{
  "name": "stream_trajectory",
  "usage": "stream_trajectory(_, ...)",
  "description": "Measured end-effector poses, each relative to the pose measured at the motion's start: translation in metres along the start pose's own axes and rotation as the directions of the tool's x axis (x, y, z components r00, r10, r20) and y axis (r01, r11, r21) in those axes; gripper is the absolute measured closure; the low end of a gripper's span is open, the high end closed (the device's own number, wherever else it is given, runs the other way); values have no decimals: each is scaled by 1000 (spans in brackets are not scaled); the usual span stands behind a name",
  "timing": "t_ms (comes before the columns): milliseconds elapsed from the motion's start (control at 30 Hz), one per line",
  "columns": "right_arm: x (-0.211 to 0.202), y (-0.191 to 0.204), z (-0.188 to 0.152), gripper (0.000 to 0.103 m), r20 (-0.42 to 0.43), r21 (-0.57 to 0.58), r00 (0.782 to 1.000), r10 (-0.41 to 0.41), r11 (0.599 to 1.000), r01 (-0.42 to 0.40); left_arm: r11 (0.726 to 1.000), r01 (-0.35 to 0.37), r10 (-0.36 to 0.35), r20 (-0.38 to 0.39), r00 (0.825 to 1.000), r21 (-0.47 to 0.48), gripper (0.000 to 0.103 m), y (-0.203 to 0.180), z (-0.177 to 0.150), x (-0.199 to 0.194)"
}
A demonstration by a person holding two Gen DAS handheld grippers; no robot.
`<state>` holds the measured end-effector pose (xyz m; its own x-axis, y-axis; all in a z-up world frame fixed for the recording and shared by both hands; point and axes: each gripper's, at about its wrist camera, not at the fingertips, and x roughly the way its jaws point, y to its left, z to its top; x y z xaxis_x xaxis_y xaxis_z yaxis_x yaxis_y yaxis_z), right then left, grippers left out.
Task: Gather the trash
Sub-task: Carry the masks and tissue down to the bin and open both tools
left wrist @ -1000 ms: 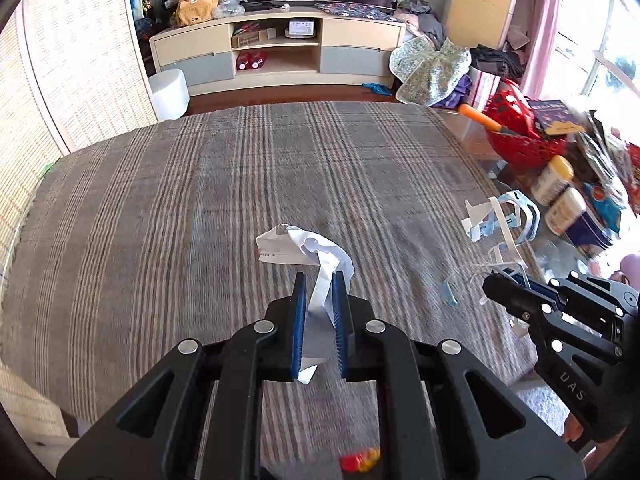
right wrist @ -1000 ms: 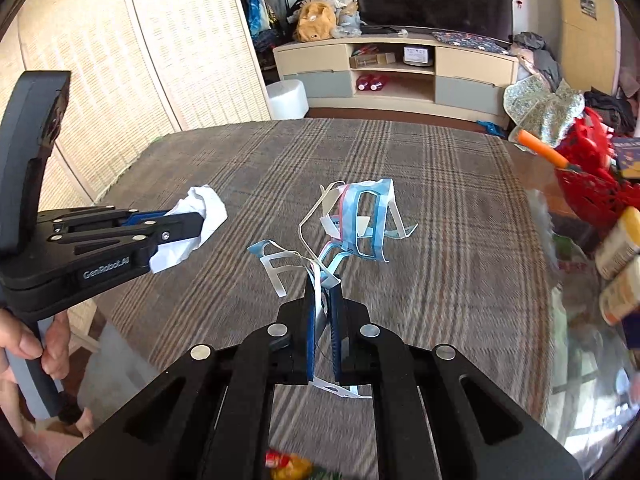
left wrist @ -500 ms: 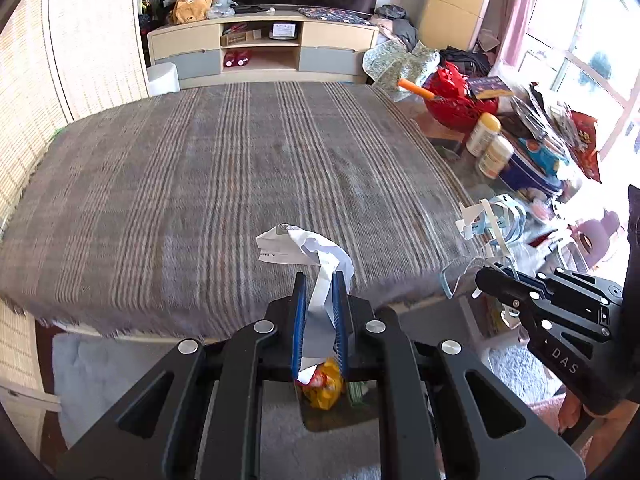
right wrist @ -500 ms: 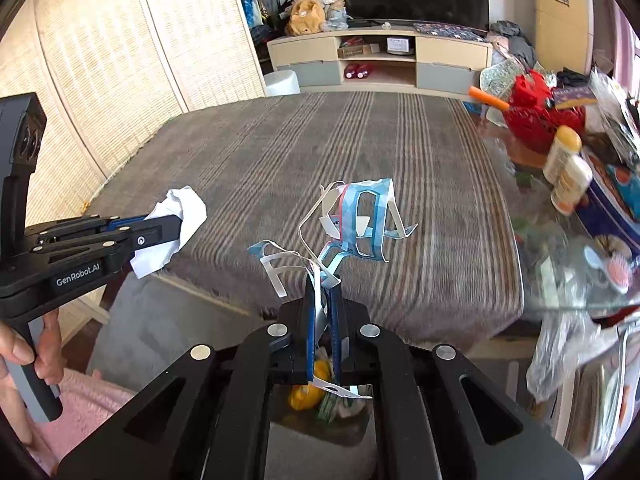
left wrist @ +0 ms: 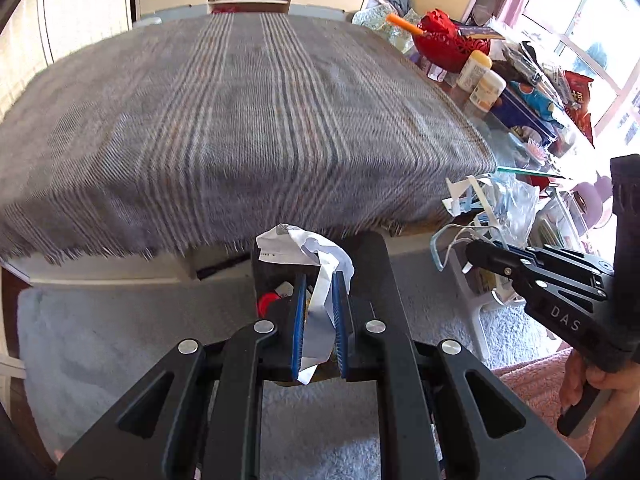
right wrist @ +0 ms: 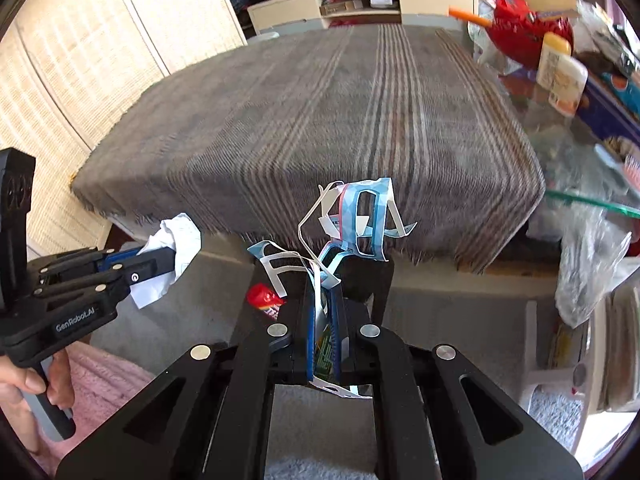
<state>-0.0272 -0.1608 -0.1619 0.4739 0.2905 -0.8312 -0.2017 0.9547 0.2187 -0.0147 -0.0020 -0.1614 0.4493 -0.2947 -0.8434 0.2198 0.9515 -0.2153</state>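
Trash pinched in both grippers, over a dark bin on the floor.
Blue ribbed pads of the left gripper (left wrist: 317,284) clamp a crumpled white paper (left wrist: 304,246); the right gripper (right wrist: 323,292) is squeezed tight on curly blue-and-white cut-out strips (right wrist: 360,216). Below them sits the bin (right wrist: 372,276) with a red wrapper (right wrist: 262,296) inside, just off the fringed, striped grey cloth (left wrist: 240,120). Casings read "GenRoboLAI" and "DAS".

A grey striped cloth (left wrist: 240,120) is covering the table (left wrist: 100,270) — its fringed near edge is hanging over a pale grey carpet (left wrist: 100,340).
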Motion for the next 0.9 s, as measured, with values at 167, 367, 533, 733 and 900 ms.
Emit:
stream_trajectory(167, 42, -14, -13, 95, -65, 72, 997, 47, 996, -43, 1000, 4, -3, -57, 998, 6, 91, 5, -20, 44)
stream_trajectory(367, 75, -19, -23, 95, -111, 121, 991, 76, 991, -63, 1000, 18, -19, -98, 995, -13, 91, 9, -37, 79)
stream_trajectory(533, 95, -19, -25, 95, -156, 151, 984, 89, 986, -65, 999, 38, -39, -170, 985, -9, 91, 0, -43, 103)
stream_trajectory(733, 113, -19, -22, 92, -210, 181, 976, 64, 983, -25, 999, 35, -33, -221, 975, 5, 91, -6, -44, 123)
stream_trajectory(900, 117, -17, -20, 90, -215, 188, 973, 79, 982, -38, 1000, 29, -29, -209, 978, -4, 73, -4, -39, 124)
